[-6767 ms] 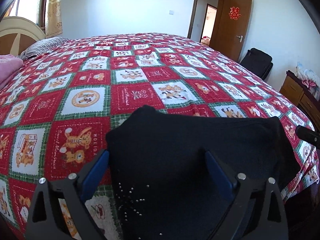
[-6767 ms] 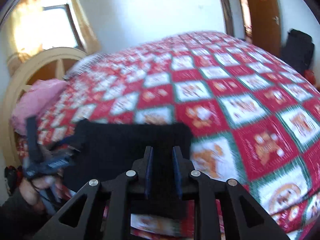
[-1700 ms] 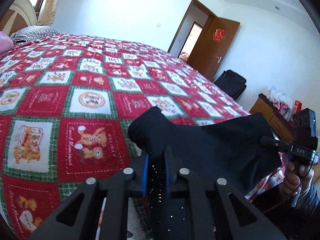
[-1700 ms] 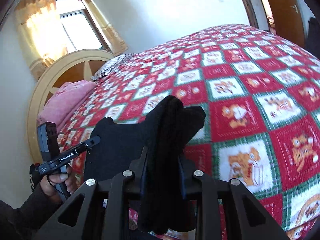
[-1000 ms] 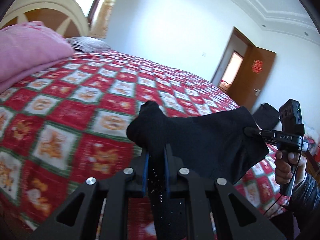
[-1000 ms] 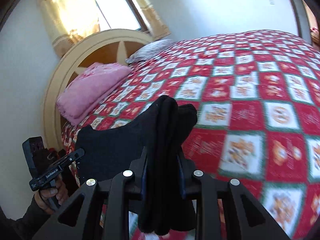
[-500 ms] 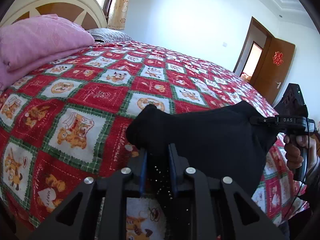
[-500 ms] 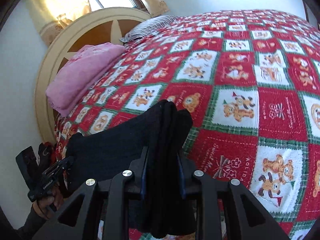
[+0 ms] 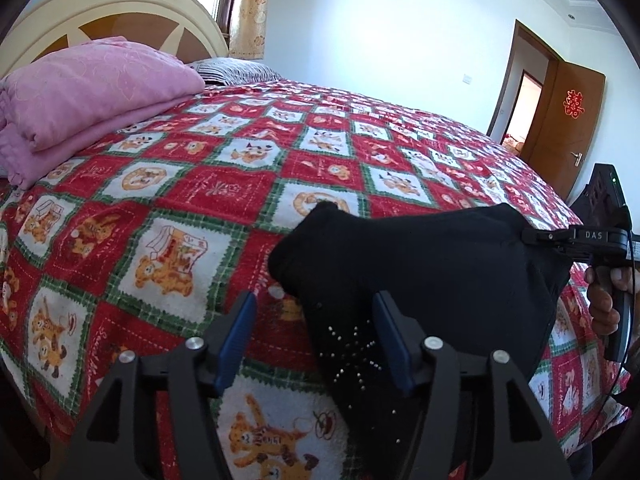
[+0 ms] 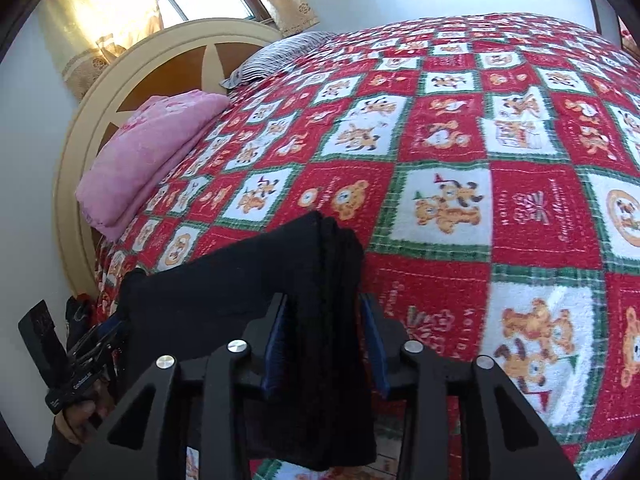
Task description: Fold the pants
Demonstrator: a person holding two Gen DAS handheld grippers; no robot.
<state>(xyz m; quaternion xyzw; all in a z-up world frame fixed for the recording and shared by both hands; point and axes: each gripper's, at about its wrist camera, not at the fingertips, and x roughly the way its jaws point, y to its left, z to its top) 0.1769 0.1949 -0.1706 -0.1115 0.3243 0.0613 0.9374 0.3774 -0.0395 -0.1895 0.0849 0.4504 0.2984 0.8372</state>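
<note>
The folded black pants (image 9: 420, 276) lie near the front edge of the bed with the red checked blanket (image 9: 224, 184). My left gripper (image 9: 314, 316) is open, its blue pads wide on either side of the pants' left corner. My right gripper (image 10: 324, 312) holds the other end, where the thick folded stack (image 10: 320, 280) fills the gap between its pads; the pads look slightly parted. The right gripper shows at the far right of the left wrist view (image 9: 576, 238), at the pants' right corner. The left gripper shows at the lower left of the right wrist view (image 10: 96, 344).
A folded pink quilt (image 9: 80, 92) lies by the cream headboard (image 9: 120, 16), with a striped pillow (image 9: 236, 70) behind it. A brown door (image 9: 568, 116) stands open at the far right. The blanket covers the bed beyond the pants.
My left gripper has opened and let go of the pants' left corner. The pants have come down onto the blanket. My right gripper's pads have eased apart a little around the folded stack.
</note>
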